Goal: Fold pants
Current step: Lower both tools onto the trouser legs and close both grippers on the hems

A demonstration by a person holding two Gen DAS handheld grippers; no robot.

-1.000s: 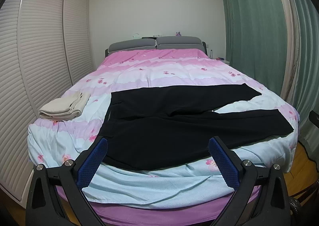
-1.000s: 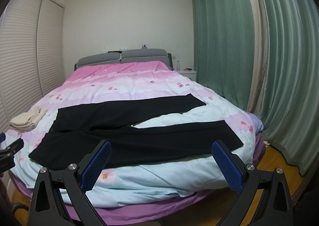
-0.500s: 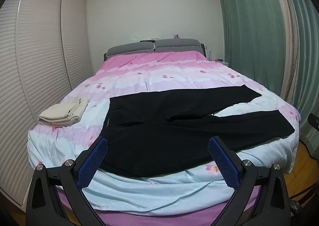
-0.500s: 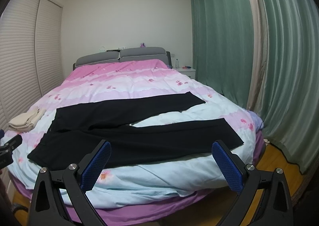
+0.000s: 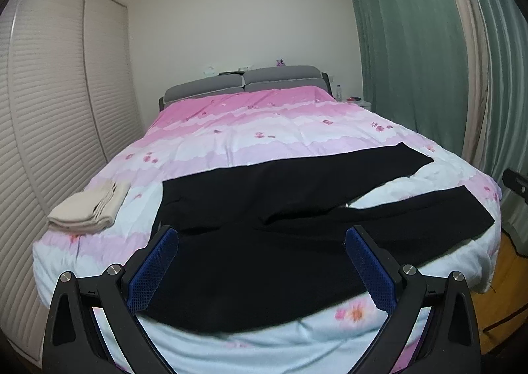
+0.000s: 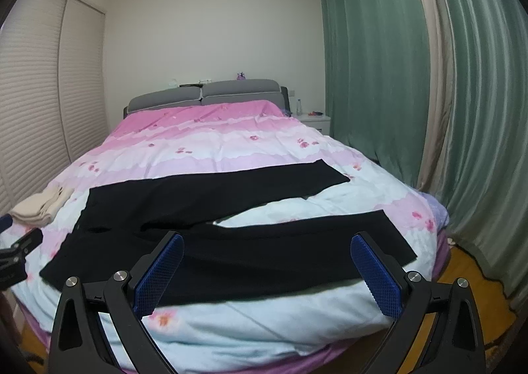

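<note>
Black pants (image 5: pixel 270 242) lie spread flat across the near end of the bed, waistband to the left, both legs running right in a V. They also show in the right wrist view (image 6: pixel 231 235). My left gripper (image 5: pixel 260 261) is open and empty, above the near edge of the waist and seat part. My right gripper (image 6: pixel 267 265) is open and empty, above the near leg. A bit of the left gripper (image 6: pixel 16 252) shows at the left edge of the right wrist view.
The bed has a pink and pale blue floral duvet (image 5: pixel 264 136) and a grey headboard (image 5: pixel 244 83). A folded beige cloth (image 5: pixel 89 209) lies at the left edge. Louvred wardrobe doors (image 5: pixel 49 126) stand left, green curtains (image 6: pixel 412 93) right, a white nightstand (image 6: pixel 315 119) beyond.
Both grippers have moved forward and lower toward the bed; the pants look larger and now lie between the fingers. The pants have not moved.
</note>
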